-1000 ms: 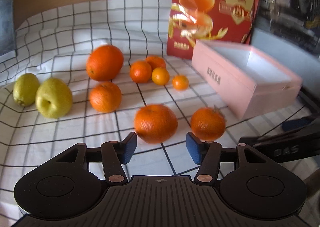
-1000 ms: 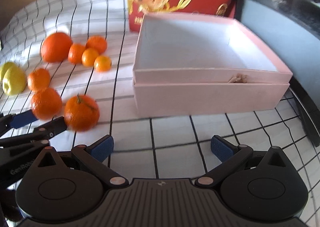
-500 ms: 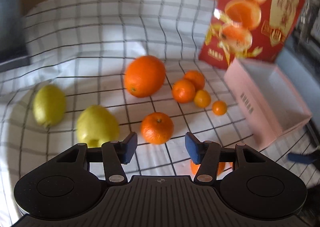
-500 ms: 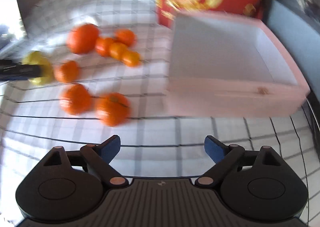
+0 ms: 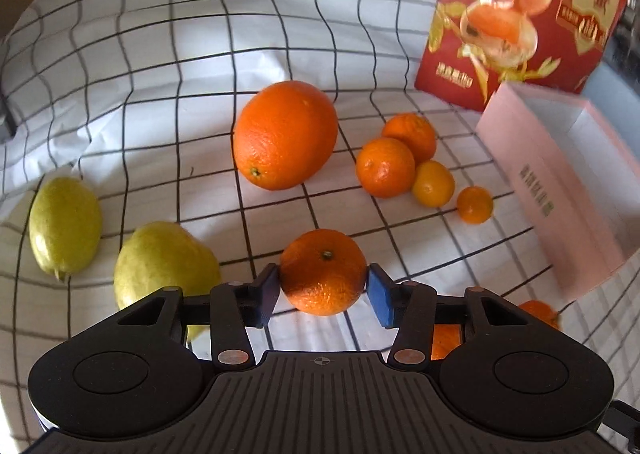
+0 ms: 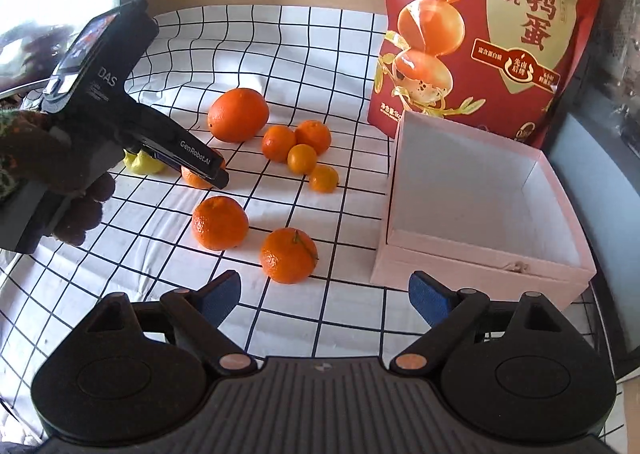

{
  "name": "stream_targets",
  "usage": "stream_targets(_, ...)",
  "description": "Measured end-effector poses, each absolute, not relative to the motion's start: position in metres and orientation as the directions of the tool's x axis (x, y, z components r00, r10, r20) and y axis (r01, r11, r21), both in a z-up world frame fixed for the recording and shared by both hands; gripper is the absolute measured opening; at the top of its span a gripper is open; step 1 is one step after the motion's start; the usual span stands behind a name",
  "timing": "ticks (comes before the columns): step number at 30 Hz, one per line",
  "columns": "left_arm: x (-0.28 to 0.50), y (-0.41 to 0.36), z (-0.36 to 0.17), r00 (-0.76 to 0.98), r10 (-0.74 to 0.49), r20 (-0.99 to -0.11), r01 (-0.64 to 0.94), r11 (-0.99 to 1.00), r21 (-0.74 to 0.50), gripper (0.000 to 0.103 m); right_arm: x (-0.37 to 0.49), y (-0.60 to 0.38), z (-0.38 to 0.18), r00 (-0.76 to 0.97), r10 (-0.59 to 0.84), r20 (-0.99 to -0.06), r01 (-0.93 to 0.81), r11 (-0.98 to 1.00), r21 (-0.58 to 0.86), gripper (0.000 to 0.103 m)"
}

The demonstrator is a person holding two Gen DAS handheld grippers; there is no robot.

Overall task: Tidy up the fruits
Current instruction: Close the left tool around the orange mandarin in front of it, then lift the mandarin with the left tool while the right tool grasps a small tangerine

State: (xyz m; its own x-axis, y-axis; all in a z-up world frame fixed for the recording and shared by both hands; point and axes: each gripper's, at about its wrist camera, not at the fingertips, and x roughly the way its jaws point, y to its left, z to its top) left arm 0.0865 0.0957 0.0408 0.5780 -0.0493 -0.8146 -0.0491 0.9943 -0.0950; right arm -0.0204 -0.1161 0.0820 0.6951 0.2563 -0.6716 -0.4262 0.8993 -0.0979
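Grid-patterned white tablecloth (image 5: 168, 66), red snack bag (image 6: 488, 34) behind. Left gripper (image 5: 323, 292) narrowed around a mandarin (image 5: 323, 272), pads touching or just beside its sides; firm grip not confirmable. Right gripper (image 6: 325, 296) wide open, holding nothing. Pink box (image 6: 480, 274) without fruit. Judged barely begun: every fruit awaits sorting, including 2 green-yellow fruits (image 5: 66, 228).

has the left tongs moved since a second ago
Yes. The left tongs swung left, away from the pink box and toward the pears, and now bracket a mandarin that earlier lay farther ahead on the checked cloth.
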Motion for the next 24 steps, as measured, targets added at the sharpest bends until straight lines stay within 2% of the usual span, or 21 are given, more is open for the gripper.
stream_targets(2,0.069,0.100,0.045,0.604,-0.071,-0.794,-0.074,0.987,-0.145,0.053,-0.016,-0.110,0.084,0.696,0.279,-0.661,-0.460,0.880,-0.113,0.092)
stream_targets(5,0.032,0.101,0.052,0.636,-0.055,-0.769,-0.097,0.984,-0.150,0.053,-0.004,-0.098,0.091,0.701,0.310,-0.642,-0.505,0.852,-0.140,0.092)
stream_targets(8,-0.006,0.102,0.054,0.644,-0.069,-0.762,-0.122,0.974,-0.191,0.053,0.023,-0.085,0.096,0.681,0.356,-0.640,-0.542,0.833,-0.113,0.090)
stream_targets(9,-0.018,0.103,0.054,0.646,-0.073,-0.760,-0.132,0.970,-0.205,0.053,0.038,-0.079,0.097,0.655,0.379,-0.653,-0.562,0.823,-0.086,0.086)
stream_targets(11,-0.036,0.103,0.054,0.650,-0.076,-0.756,-0.151,0.962,-0.226,0.053,0.069,-0.063,0.095,0.598,0.390,-0.700,-0.586,0.809,-0.050,0.064)
stream_targets(13,-0.050,0.106,0.054,0.652,-0.082,-0.754,-0.169,0.953,-0.251,0.053,0.097,-0.047,0.090,0.575,0.361,-0.734,-0.586,0.808,-0.062,0.058)
stream_targets(19,-0.084,0.117,0.052,0.646,-0.087,-0.759,-0.205,0.937,-0.282,0.052,0.159,-0.005,0.058,0.547,0.222,-0.807,-0.584,0.792,-0.178,0.058)
stream_targets(24,-0.099,0.125,0.050,0.643,-0.084,-0.761,-0.232,0.926,-0.298,0.052,0.176,0.003,0.038,0.534,0.158,-0.831,-0.591,0.772,-0.234,0.055)
